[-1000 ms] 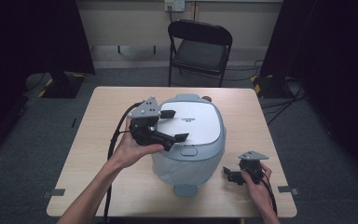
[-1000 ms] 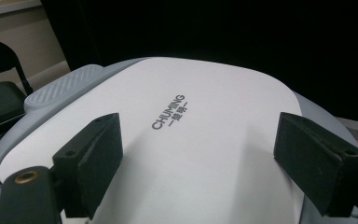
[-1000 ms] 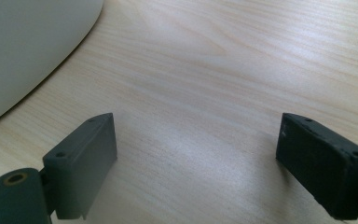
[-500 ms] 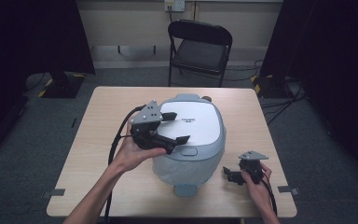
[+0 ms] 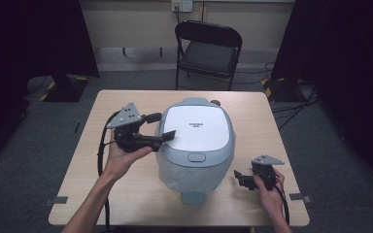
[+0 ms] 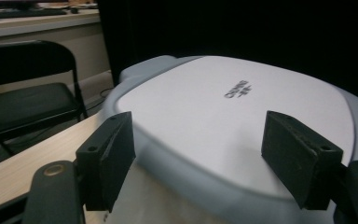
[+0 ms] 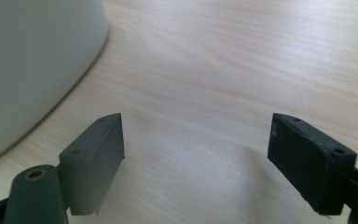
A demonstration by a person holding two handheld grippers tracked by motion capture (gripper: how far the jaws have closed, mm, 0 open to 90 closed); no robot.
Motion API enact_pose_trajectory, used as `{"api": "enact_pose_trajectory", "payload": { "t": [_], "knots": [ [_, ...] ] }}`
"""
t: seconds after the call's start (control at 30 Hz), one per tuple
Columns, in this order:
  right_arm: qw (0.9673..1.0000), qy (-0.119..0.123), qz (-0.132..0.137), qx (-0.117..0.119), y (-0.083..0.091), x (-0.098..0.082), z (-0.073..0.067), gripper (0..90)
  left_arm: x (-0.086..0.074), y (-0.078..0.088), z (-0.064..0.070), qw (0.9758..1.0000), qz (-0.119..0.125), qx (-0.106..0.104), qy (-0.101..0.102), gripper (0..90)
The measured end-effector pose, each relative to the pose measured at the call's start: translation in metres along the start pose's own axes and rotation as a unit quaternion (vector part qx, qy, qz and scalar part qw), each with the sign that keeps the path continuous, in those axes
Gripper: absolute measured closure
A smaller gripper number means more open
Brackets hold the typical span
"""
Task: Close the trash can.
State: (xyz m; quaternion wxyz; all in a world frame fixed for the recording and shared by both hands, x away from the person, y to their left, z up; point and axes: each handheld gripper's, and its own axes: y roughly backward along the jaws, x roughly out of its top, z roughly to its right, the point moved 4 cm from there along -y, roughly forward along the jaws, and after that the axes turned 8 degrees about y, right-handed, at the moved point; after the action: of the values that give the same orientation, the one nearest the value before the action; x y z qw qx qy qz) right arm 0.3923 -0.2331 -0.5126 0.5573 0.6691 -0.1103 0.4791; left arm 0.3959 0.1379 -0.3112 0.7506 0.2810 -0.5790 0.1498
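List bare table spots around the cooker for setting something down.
Free: the table strip behind the cooker, both far corners, and the near-left corner beside the forearm. The right edge past the cooker is bare down to the right tongs. Crowded: the cooker's left side, where the left tongs hover at the lid, and the near-right corner.

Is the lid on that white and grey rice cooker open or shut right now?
Shut. The white and grey rice cooker's flat white lid lies flush on its body, with no gap showing.

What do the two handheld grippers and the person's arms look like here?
Both the left gripper and the right gripper are black, each topped by a grey three-cornered plate and trailing a black cable. Their fingers are blocky dark pads. The forearms are bare, no sleeves in view.
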Motion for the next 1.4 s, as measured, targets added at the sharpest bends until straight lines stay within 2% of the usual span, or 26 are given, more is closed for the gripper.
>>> {"api": "enact_pose_trajectory", "payload": {
  "t": [0.1, 0.17, 0.33, 0.57, 0.8, 0.87, 1.0, 1.03, 1.07, 1.1, 1.3, 1.4],
  "knots": [
    [0.9999, 0.004, 0.010, 0.006, 0.003, 0.007, -0.004, 17.3, -0.006, 0.014, -0.014, 0.9997, 0.006, 0.011, 0.020, 25.3],
    [0.9998, 0.009, 0.016, 0.011, 0.005, 0.011, -0.007, 17.3, -0.010, 0.021, -0.021, 0.9993, -0.001, 0.032, 0.021, 26.0],
    [0.9992, 0.018, 0.029, 0.019, 0.011, 0.020, -0.014, 17.3, -0.032, 0.032, -0.037, 0.9979, -0.021, 0.049, 0.037, 25.9],
    [0.9986, 0.023, 0.040, 0.027, 0.015, 0.025, -0.020, 17.3, -0.066, 0.029, -0.052, 0.9945, -0.047, 0.064, 0.069, 26.0],
    [0.9982, 0.029, 0.037, 0.036, 0.014, 0.024, -0.026, 17.3, -0.103, 0.021, -0.060, 0.9894, -0.093, 0.080, 0.077, 26.0],
    [0.9985, 0.029, 0.029, 0.036, 0.013, 0.023, -0.027, 17.3, -0.116, 0.021, -0.065, 0.9869, -0.107, 0.090, 0.082, 26.0],
    [0.9990, 0.024, 0.020, 0.031, 0.009, 0.017, -0.021, 17.3, -0.144, 0.027, -0.081, 0.9786, -0.141, 0.111, 0.101, 25.8],
    [0.9992, 0.020, 0.018, 0.030, 0.009, 0.015, -0.020, 17.3, -0.151, 0.031, -0.085, 0.9763, -0.145, 0.122, 0.104, 25.6],
    [0.9994, 0.017, 0.014, 0.028, 0.008, 0.012, -0.018, 17.3, -0.155, 0.034, -0.088, 0.9755, -0.148, 0.126, 0.103, 25.9],
    [0.9995, 0.017, 0.012, 0.026, 0.007, 0.011, -0.016, 17.3, -0.162, 0.037, -0.092, 0.9726, -0.155, 0.135, 0.109, 25.8],
    [0.9999, 0.001, -0.002, 0.012, 0.004, 0.001, -0.006, 17.3, -0.192, 0.051, -0.107, 0.9623, -0.182, 0.172, 0.105, 25.2],
    [0.9997, -0.003, -0.023, 0.003, 0.000, -0.007, -0.001, 17.3, -0.202, 0.056, -0.111, 0.9582, -0.190, 0.192, 0.096, 24.9]
  ]
}}
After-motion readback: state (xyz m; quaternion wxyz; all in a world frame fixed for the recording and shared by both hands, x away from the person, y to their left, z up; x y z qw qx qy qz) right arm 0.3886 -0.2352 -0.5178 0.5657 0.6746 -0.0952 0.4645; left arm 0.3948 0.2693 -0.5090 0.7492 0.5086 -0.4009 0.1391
